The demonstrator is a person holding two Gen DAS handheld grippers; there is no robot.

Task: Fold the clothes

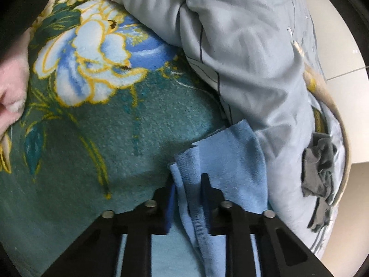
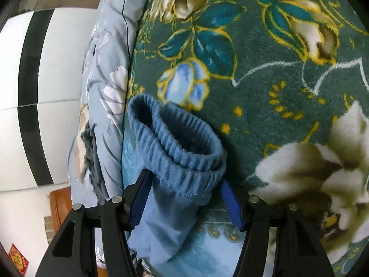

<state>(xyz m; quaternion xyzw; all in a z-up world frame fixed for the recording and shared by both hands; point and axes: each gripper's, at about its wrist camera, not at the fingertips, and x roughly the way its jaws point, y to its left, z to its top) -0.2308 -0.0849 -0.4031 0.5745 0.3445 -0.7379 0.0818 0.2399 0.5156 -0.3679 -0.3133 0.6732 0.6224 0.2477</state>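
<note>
A light blue garment (image 1: 230,161) lies on a green flowered blanket (image 1: 138,127), its edge against a grey-blue quilt. In the left wrist view, my left gripper (image 1: 188,182) is shut on a folded hem of this garment, with cloth bunched between the fingers. In the right wrist view, the garment's ribbed elastic waistband (image 2: 180,138) stands as an open loop on the blanket. My right gripper (image 2: 184,179) stands wide around the waistband's near edge. Its blue pads (image 2: 231,205) sit at either side and the band is not squashed. The garment's body (image 2: 161,226) hangs below between the fingers.
The grey-blue flowered quilt (image 1: 242,46) is heaped along the blanket's edge, with a crumpled dark grey cloth (image 1: 318,166) on it. A pink fleecy cloth (image 1: 11,87) lies at the left. Beyond the bed are pale floor tiles (image 1: 341,53), a white and black panel (image 2: 57,69) and wooden furniture (image 2: 60,203).
</note>
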